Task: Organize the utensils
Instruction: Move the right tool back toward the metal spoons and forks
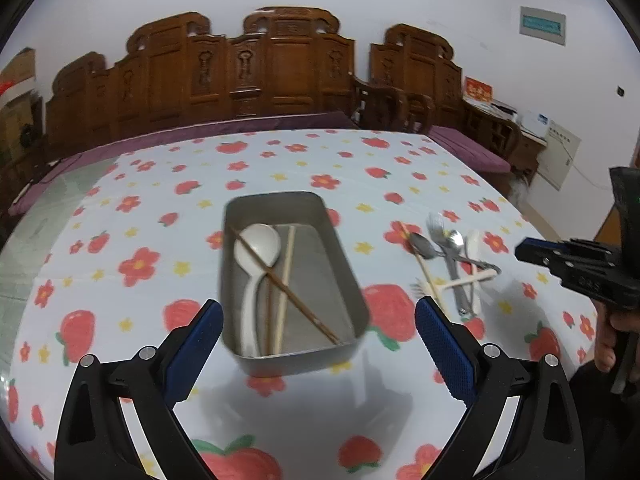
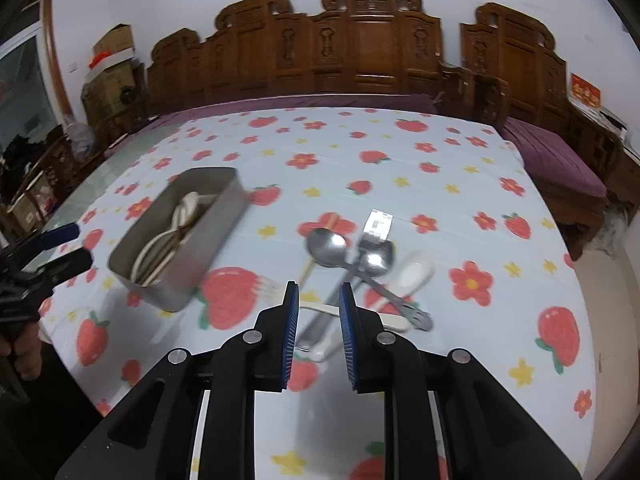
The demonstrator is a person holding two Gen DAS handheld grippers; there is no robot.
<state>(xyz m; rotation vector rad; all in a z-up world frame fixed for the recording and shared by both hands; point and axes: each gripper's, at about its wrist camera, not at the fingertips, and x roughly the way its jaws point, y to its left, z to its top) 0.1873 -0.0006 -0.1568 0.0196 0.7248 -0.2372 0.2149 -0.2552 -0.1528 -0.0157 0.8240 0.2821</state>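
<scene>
A grey metal box [image 1: 344, 280] stands on the strawberry tablecloth and holds a white ladle spoon [image 1: 256, 246] and chopsticks [image 1: 286, 280]. My left gripper [image 1: 318, 320] is open wide, its fingers on either side of the box's near end, not touching it. To the right lies a pile of utensils [image 1: 452, 256]. In the right wrist view the pile has metal spoons [image 2: 326, 246], a fork [image 2: 374, 240] and a white spoon [image 2: 414, 270]. My right gripper [image 2: 319, 308] is open a little and empty, just above the pile's near end. The box [image 2: 216, 232] is to its left.
The tablecloth [image 1: 280, 160] covers a table whose far edge meets a purple-cushioned carved wooden bench [image 1: 240, 80]. A second bench [image 2: 560, 152] stands at the right. Cardboard boxes [image 2: 112, 52] are stacked at the far left. The left gripper shows in the right wrist view [image 2: 60, 244].
</scene>
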